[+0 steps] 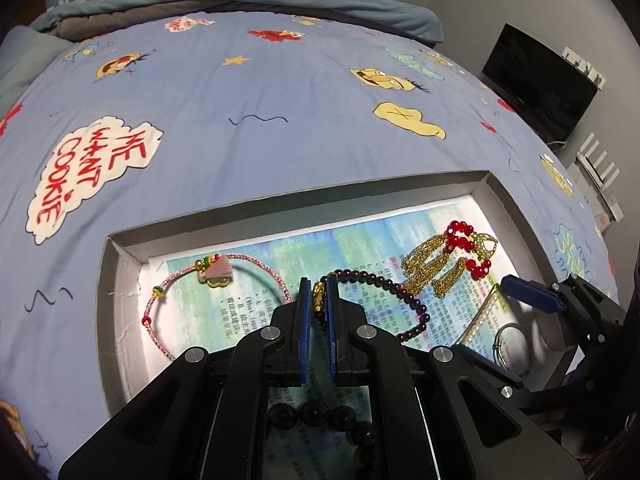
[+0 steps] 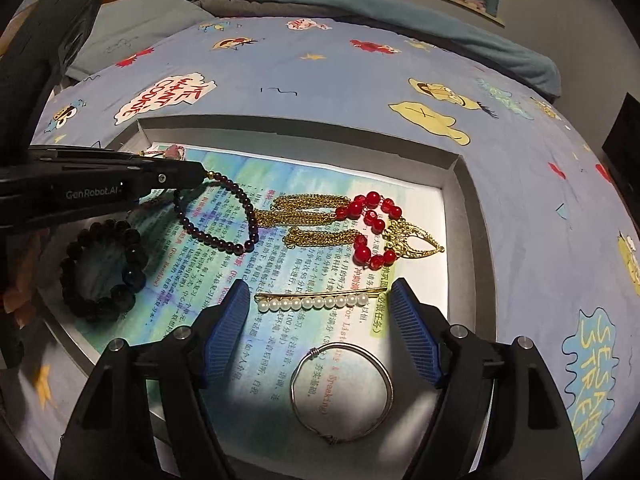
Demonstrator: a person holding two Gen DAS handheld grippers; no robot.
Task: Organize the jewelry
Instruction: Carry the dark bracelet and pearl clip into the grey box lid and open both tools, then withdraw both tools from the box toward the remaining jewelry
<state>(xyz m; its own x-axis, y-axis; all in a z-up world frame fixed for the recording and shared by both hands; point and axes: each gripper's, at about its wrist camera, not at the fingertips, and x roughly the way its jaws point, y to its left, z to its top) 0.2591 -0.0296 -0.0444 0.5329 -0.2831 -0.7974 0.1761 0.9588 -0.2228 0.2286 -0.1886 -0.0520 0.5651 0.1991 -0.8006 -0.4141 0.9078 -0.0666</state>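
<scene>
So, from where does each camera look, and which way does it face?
Left wrist: sits behind the left claw, looking down into the grey tray; its shut blue pads pinch the gold bead of the dark bead bracelet.
Right wrist: sits behind the open right claw, facing the pearl hair clip and silver bangle.
Shared: tray, dark bead bracelet, red-and-gold ornament, each other's claw.

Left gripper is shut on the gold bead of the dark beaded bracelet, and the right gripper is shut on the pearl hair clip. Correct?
Not quite. The right gripper is open, its fingers astride the pearl hair clip without pressing it, as the right wrist view shows. The left gripper is shut on the dark beaded bracelet.
</scene>
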